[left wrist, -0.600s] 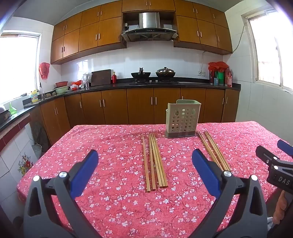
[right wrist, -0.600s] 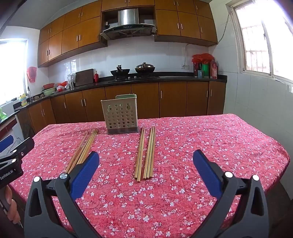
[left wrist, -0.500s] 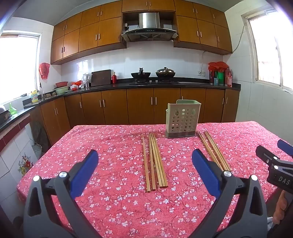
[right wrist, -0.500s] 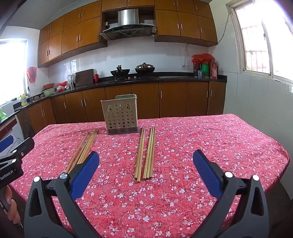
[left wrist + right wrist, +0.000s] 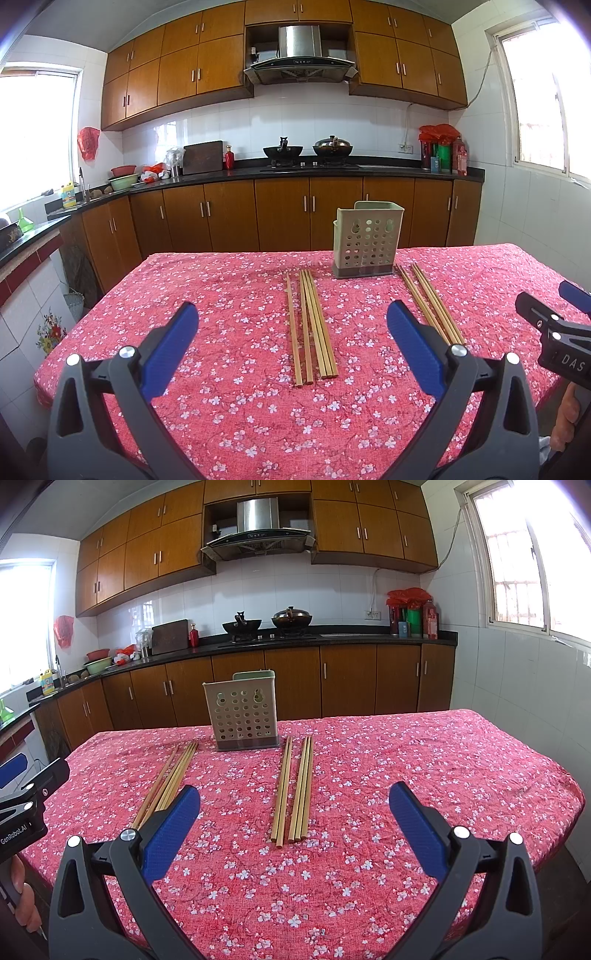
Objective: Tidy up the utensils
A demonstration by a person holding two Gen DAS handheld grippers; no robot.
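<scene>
A pale green perforated utensil holder (image 5: 365, 239) (image 5: 243, 715) stands upright toward the far side of a table under a red floral cloth (image 5: 236, 391) (image 5: 406, 775). Two groups of several wooden chopsticks lie flat in front of it: the left group (image 5: 311, 325) (image 5: 168, 782) and the right group (image 5: 430, 303) (image 5: 293, 788). My left gripper (image 5: 291, 343) hovers open over the near cloth, short of the left group, nothing between its blue pads. My right gripper (image 5: 294, 823) is open too, near the close ends of the right group. Each gripper shows at the other view's edge.
Brown kitchen cabinets and a black countertop with pots, bottles and bowls run behind the table. A tiled wall and window lie to the right. The table's near and side edges drop off close to the grippers. A person's hand (image 5: 565, 417) holds the right gripper's handle.
</scene>
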